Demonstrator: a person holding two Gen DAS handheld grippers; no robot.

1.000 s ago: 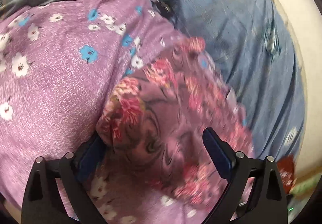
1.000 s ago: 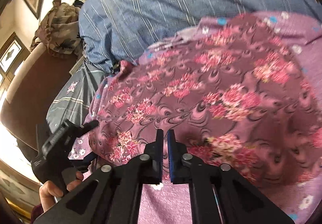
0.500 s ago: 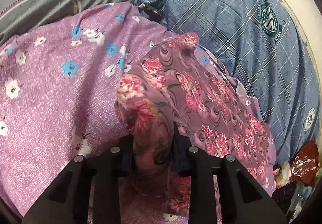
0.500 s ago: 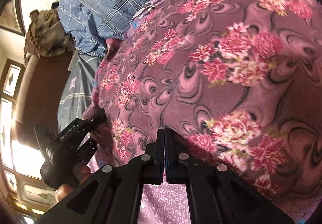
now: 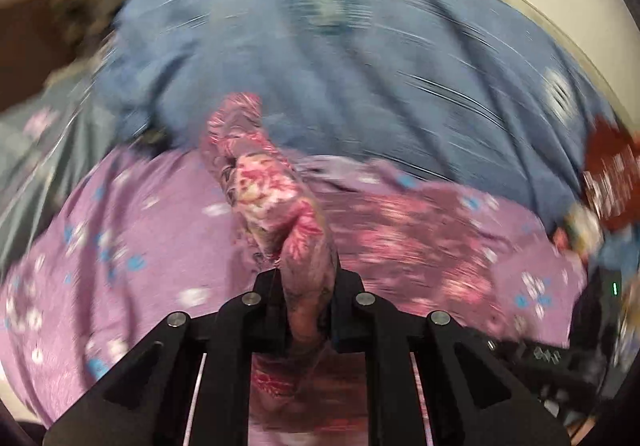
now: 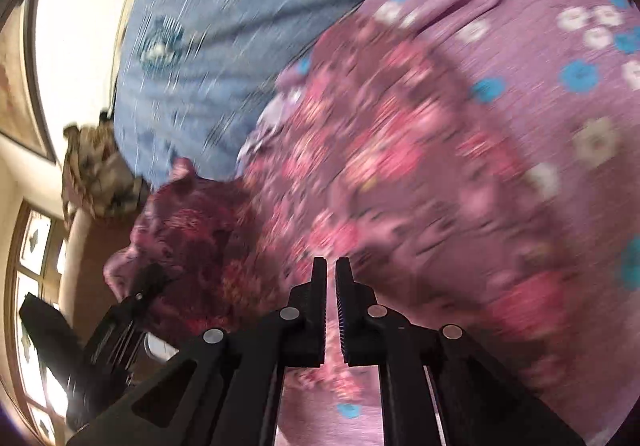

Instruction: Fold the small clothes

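a blue plaid sheet (image 5: 360, 57) is covering the bed. on it, a lilac flowered cloth (image 5: 132, 246) is lying under the dark floral garment (image 6: 380, 173). the left gripper (image 5: 306, 282) is clamping a bunched fold of that garment, raised above the lilac cloth. the right gripper (image 6: 331, 278) is pinching the garment's near edge, jaws almost together.

Home bedroom: bedsheet (image 5: 360, 57), framed picture (image 6: 16, 85), window (image 6: 32, 278).
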